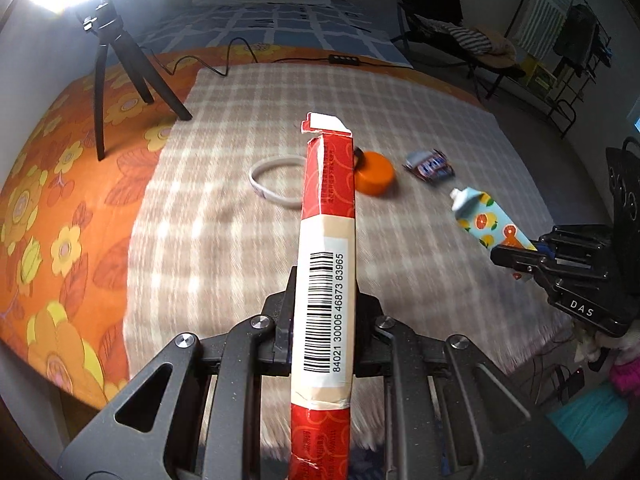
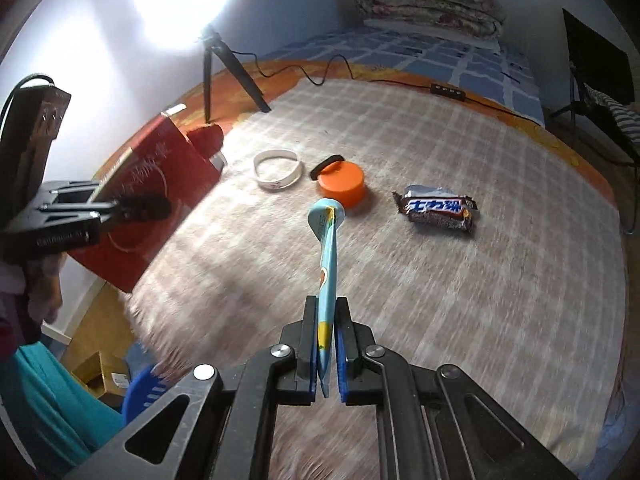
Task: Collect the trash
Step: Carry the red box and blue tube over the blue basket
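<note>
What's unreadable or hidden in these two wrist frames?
- Flat red cardboard box in the left claw: left wrist view cuts its near end at the bottom edge.
- Black band beside the round orange lid: left wrist view, mostly behind the box.
- Light source: glare in both views.
- Blue plastic basket: right wrist view, contents hidden.

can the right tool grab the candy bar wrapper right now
Probably not yet: the right tool is shut on the blue tube. The candy bar wrapper lies unobstructed on the plaid blanket, so freeing the tool comes first.
</note>
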Motion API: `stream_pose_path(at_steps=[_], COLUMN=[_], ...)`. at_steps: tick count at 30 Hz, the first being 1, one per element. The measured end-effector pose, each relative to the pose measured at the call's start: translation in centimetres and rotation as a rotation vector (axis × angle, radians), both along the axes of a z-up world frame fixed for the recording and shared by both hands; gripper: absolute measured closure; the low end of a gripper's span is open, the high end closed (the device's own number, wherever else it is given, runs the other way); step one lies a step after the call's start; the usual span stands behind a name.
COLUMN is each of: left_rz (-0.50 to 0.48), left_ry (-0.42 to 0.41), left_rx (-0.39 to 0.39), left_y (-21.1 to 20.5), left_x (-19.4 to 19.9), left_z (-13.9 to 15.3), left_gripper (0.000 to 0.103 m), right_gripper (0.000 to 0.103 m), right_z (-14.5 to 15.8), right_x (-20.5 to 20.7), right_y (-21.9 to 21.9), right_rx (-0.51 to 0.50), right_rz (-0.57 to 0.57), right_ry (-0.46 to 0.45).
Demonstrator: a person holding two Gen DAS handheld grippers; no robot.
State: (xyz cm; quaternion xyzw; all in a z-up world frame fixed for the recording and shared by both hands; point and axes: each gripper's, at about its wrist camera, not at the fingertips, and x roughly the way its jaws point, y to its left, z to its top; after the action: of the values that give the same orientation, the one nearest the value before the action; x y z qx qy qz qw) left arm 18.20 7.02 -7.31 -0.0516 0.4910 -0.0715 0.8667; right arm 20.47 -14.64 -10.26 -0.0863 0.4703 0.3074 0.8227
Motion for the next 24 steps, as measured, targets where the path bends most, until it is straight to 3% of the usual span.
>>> stream_pose_path(at_steps=[13,24], left_rz=[-0.014,-0.013], left_ry=[-0.028,-0.005], left_rx=[-0.018,-0.021], left_y=[-3.2,-5.3], left_x=[-9.2,-15.5], left_z=[1.1,-0.7], left_gripper=[0.087,0.087], right_gripper=[0.098,0.098], right_z=[0.8,0.0], right_x=[-8.7,-15.6], right_y=[-0.9,-1.1], right_rx=[0.036,0.035], right_rz=[0.012,0.033], right_ry=[-0.005,-0.006])
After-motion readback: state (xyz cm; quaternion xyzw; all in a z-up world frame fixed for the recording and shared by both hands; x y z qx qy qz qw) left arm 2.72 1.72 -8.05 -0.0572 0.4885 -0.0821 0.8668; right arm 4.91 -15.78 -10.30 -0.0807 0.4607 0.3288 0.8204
